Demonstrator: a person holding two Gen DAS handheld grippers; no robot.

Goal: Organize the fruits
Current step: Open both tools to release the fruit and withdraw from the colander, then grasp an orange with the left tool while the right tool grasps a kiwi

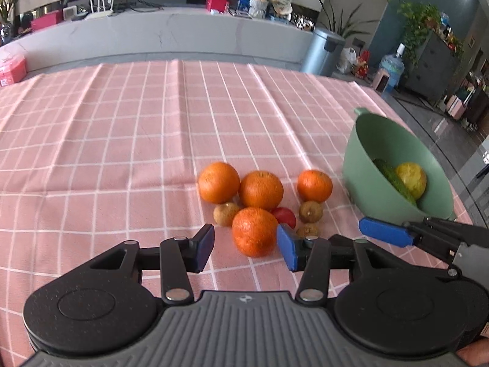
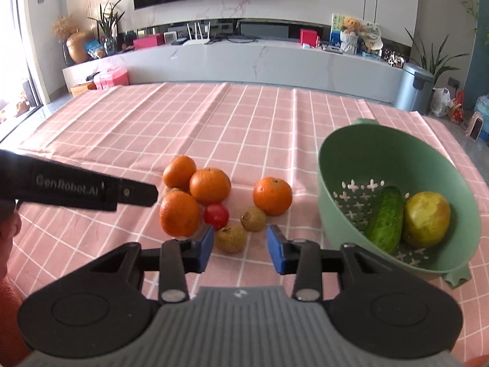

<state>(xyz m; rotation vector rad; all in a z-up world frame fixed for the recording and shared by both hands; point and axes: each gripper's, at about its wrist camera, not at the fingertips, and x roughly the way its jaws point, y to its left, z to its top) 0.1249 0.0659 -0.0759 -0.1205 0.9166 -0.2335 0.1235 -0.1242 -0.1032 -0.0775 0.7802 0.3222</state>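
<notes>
Several oranges lie on the pink checked cloth with small brown fruits and a red tomato (image 2: 216, 216). My left gripper (image 1: 246, 249) is open, its blue pads either side of the nearest orange (image 1: 254, 231), apart from it. My right gripper (image 2: 239, 249) is open around a small brown fruit (image 2: 230, 238), without touching. A green colander bowl (image 2: 342, 165) at the right holds a cucumber (image 2: 384, 219) and a yellow pear-like fruit (image 2: 426, 218). The bowl also shows in the left wrist view (image 1: 363, 165), with the right gripper's blue pad (image 1: 385, 231) in front of it.
Another orange (image 2: 272, 196) and a brown fruit (image 2: 253, 219) lie between the pile and the bowl. The left gripper's black arm (image 2: 76, 188) crosses the left side of the right wrist view. The table's right edge runs just past the bowl.
</notes>
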